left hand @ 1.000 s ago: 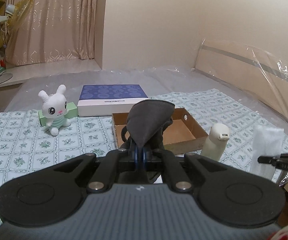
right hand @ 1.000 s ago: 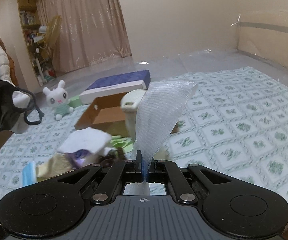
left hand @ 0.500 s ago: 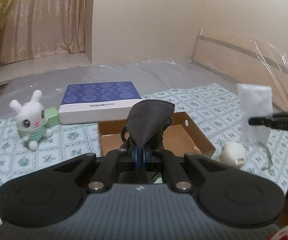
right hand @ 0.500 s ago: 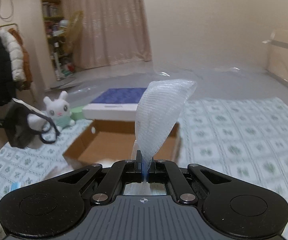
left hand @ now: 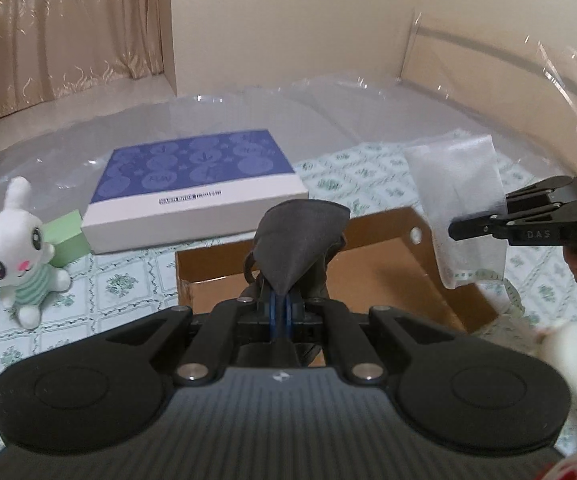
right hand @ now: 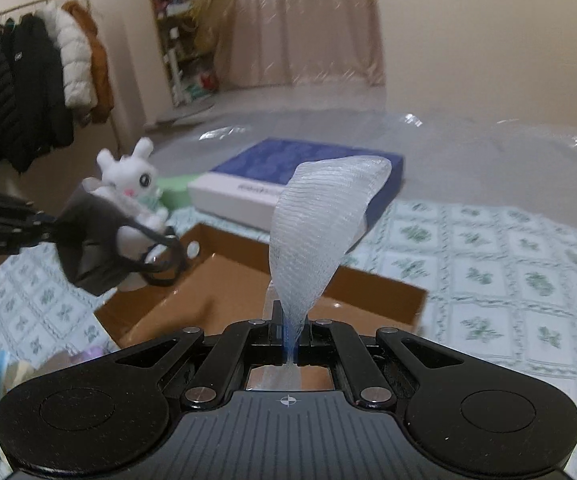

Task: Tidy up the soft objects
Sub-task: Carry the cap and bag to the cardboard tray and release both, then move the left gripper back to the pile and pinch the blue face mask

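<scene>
Masks hang above the box (left hand: 372, 268): grey mask (left hand: 296, 240) pinched in the left claw (left hand: 279, 312), white mask (right hand: 320, 236) in the right claw (right hand: 290, 344). Patterned bedsheet (right hand: 508, 264) beneath; curtains (left hand: 68, 28) far.

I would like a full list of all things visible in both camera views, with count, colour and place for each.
face mask: 1, dark grey, held over the cardboard box
gauze cloth: 1, white, held over the cardboard box
cardboard box: 1, brown, open, on the bedsheet
flat box: 1, blue top and white sides, behind the cardboard box
toy rabbit: 1, white with green stripes, left of the flat box
small block: 1, light green, beside the rabbit
bedsheet: 1, white with green pattern
coats: several, black, white, brown, on a rack
left claw: shut on the face mask
right claw: shut on the gauze cloth
</scene>
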Demonstrator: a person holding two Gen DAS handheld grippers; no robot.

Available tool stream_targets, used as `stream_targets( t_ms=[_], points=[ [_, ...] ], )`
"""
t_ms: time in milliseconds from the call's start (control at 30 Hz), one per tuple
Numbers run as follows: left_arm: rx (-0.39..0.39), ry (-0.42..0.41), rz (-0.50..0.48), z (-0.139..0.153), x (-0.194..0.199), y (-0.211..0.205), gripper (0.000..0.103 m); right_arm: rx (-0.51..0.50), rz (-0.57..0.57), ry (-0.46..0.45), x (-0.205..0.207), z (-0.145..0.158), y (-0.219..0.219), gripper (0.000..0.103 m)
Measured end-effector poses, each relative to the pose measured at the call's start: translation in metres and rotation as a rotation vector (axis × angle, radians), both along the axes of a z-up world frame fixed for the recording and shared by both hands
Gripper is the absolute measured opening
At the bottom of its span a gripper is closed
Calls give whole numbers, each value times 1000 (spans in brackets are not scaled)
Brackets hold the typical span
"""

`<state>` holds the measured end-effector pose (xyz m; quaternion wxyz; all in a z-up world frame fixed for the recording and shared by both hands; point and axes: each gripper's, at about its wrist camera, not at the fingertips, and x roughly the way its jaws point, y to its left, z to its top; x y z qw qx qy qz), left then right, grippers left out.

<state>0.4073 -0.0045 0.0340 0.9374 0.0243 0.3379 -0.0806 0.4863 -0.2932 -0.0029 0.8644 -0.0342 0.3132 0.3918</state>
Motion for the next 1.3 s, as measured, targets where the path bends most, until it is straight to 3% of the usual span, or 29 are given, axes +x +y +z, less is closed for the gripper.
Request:
stream_targets(
  t_ms=[133, 200, 233, 267, 500, 600, 733, 1067, 1300],
  points=[
    [3, 31, 11, -20, 22, -1, 6, 60, 47, 34, 19, -17, 6, 6],
    [13, 48, 14, -29, 29, -1, 6, 67, 63, 72, 29, -26, 10, 40],
    [22, 54, 14, -33, 32, -1, 6, 54, 54, 76, 32, -27, 12, 65],
    [31, 60, 15, -35, 35, -2, 6, 38, 30, 76, 35, -31, 12, 68],
    [57, 77, 14, -45, 44, -2, 7, 2, -32, 90, 41, -41, 1, 68],
    [74, 69, 22, -46, 48, -3, 12, -19, -42, 84, 41, -42, -2, 68],
    [67, 75, 41, -43, 51, -2, 32, -6, -73, 84, 38, -39, -6, 68],
    [69, 74, 46, -25, 25, 8, 32, -31, -148, 57, 13, -19, -30, 68],
    [50, 50, 66, 8, -25, 24, 32, 7, -228, 9, -32, 14, -59, 68]
  ],
)
